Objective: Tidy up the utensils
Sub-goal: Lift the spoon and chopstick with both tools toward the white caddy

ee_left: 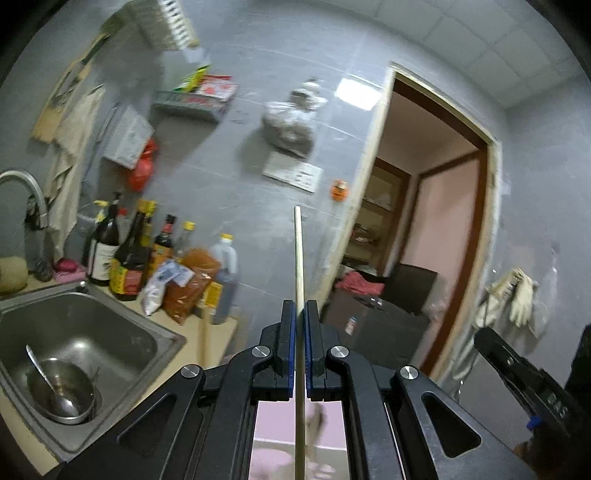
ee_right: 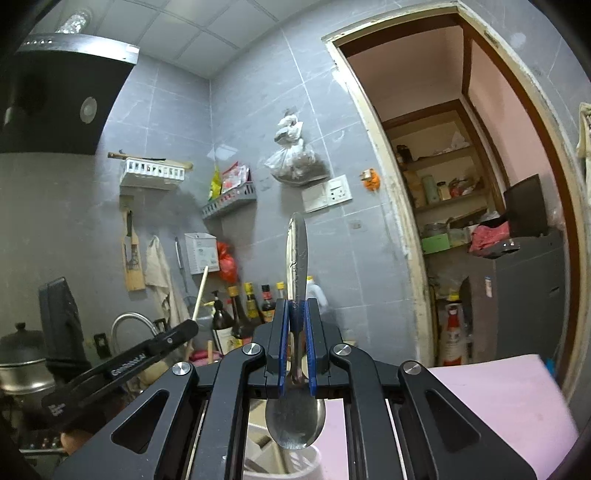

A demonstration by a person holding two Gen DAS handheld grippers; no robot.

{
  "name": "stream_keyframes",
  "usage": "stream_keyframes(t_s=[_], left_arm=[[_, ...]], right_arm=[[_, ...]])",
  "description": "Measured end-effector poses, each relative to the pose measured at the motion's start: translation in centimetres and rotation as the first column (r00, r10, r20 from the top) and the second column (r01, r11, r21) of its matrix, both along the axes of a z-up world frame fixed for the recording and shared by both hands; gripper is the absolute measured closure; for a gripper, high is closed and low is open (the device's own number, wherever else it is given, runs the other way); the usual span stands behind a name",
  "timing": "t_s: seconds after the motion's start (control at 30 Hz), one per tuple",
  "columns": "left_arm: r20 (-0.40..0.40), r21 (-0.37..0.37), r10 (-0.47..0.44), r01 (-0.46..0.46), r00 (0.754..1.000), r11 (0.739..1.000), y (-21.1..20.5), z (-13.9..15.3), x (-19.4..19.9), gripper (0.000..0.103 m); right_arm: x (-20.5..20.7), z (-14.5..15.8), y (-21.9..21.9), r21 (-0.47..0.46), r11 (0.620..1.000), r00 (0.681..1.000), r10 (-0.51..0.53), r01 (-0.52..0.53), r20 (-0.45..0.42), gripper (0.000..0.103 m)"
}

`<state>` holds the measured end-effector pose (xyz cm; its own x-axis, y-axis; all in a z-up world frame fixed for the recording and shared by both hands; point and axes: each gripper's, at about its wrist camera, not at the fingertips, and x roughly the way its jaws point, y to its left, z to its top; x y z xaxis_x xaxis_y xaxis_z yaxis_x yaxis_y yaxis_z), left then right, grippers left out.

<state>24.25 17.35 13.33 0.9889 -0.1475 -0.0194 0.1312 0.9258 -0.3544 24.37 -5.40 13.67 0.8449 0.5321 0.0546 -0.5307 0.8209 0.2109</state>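
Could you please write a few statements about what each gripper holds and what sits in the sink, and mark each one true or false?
1. The left gripper is shut on a chopstick. True.
2. The right gripper holds a fork. False: it grips a metal spoon.
3. The sink contains a metal bowl with a spoon in it. True.
4. The spoon's bowl end points away from the right wrist camera. False: the bowl end is nearest the camera.

Grey tiled walls [ee_right: 258,122] meet a white panelled ceiling [ee_right: 177,33]. A wood-framed open doorway [ee_right: 373,122] shows pink walls and cluttered wooden shelves [ee_right: 447,195]. A black range hood [ee_right: 55,96] hangs upper left.
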Motion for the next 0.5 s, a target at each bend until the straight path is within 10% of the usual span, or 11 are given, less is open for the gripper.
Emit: stream_keyframes(t_s=[0.5], left_arm=[[-0.015, -0.045, 0.134, -0.135, 0.991, 0.99, 2.0, -5.1, 2.1, 0.101]], right_arm=[[3.4, -6.1, 4.7, -0.04, 0.999, 0.998, -0.004, 0.002, -0.056, 0.097]])
